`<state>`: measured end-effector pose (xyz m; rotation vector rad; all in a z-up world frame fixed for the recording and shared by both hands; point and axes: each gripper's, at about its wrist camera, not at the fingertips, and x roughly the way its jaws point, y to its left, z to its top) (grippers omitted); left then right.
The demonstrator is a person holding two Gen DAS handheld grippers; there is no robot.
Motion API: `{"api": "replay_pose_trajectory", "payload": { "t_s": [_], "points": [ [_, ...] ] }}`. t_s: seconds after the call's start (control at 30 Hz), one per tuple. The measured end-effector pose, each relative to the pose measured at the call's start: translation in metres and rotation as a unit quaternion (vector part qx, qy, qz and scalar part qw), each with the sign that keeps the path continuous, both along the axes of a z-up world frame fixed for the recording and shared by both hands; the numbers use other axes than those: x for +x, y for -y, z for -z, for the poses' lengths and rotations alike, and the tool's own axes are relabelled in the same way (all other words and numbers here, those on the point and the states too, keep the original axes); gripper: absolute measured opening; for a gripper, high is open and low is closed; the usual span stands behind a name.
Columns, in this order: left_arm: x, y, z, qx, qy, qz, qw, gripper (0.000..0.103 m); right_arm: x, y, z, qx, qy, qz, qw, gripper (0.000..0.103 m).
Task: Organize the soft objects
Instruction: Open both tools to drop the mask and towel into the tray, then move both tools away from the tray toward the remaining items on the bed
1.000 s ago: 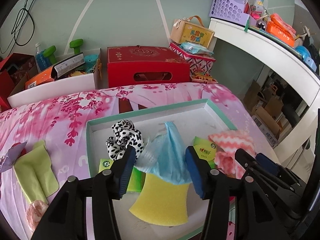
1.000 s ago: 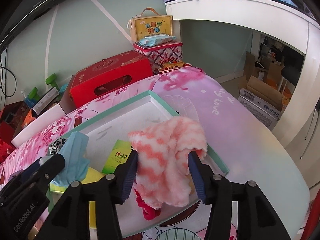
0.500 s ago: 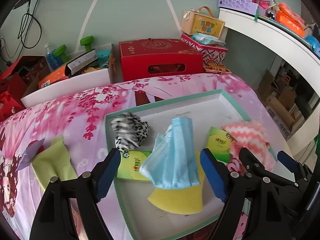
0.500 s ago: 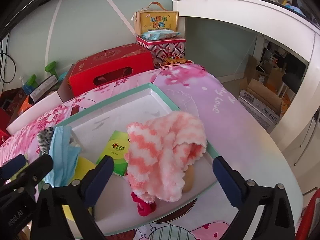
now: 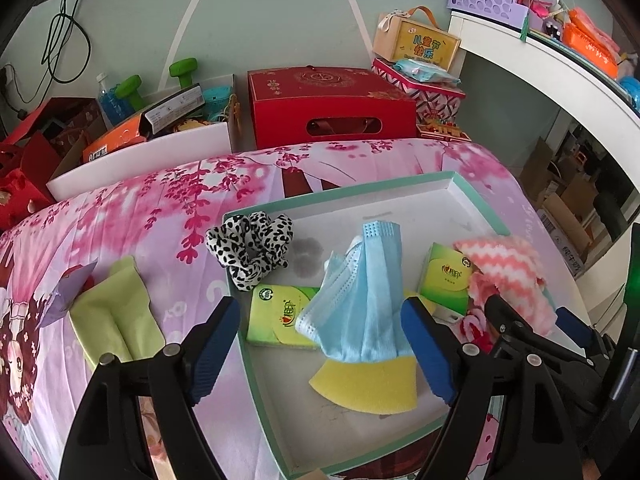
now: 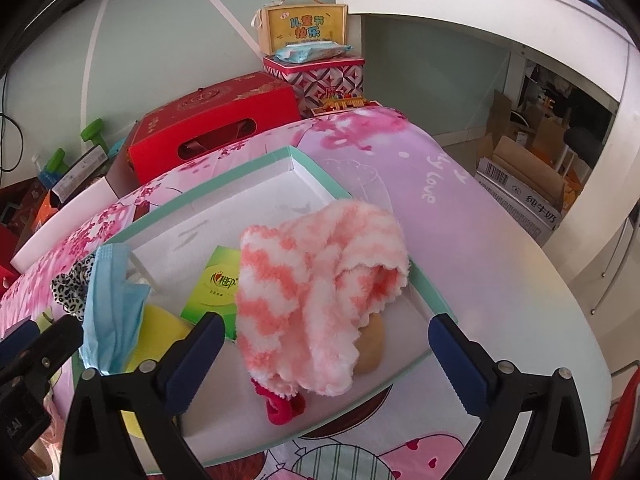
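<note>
A white tray with a teal rim (image 5: 340,196) (image 6: 240,168) lies on the pink flowered tablecloth. In it, a light blue face mask (image 5: 360,300) (image 6: 110,304) is draped over a yellow sponge (image 5: 368,384) and a green tissue pack (image 5: 280,312). My left gripper (image 5: 319,306) hovers open above the mask, pads clear of it. A fluffy pink-and-white towel (image 6: 316,280) (image 5: 508,272) sits heaped at the tray's right side. My right gripper (image 6: 326,320) stands wide open around it without touching. A leopard-print scrunchie (image 5: 252,248) rests on the tray's left rim.
A second green tissue pack (image 6: 216,284), a small red item (image 6: 280,404) and a tan object (image 6: 370,344) also lie in the tray. A green cloth (image 5: 112,320) lies on the table to the left. A red box (image 5: 332,108) and stacked boxes stand behind; the table edge drops off at right.
Both grippers have opened wide. The left one let go of the blue mask and the right one let go of the pink towel; both items now rest in the tray.
</note>
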<state>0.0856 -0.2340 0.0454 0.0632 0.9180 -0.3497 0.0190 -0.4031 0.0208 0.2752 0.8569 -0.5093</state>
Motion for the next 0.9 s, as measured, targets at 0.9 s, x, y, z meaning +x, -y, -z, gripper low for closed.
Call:
{"api": "replay_pose_trajectory", "payload": {
  "t_s": [0.9],
  "points": [
    [0.014,-0.074,0.016,0.004,-0.026,-0.119,0.9925,0.083,-0.002,-0.01,-0.008,0.001,0.005,-0.015,1.0,0.103]
  ]
}}
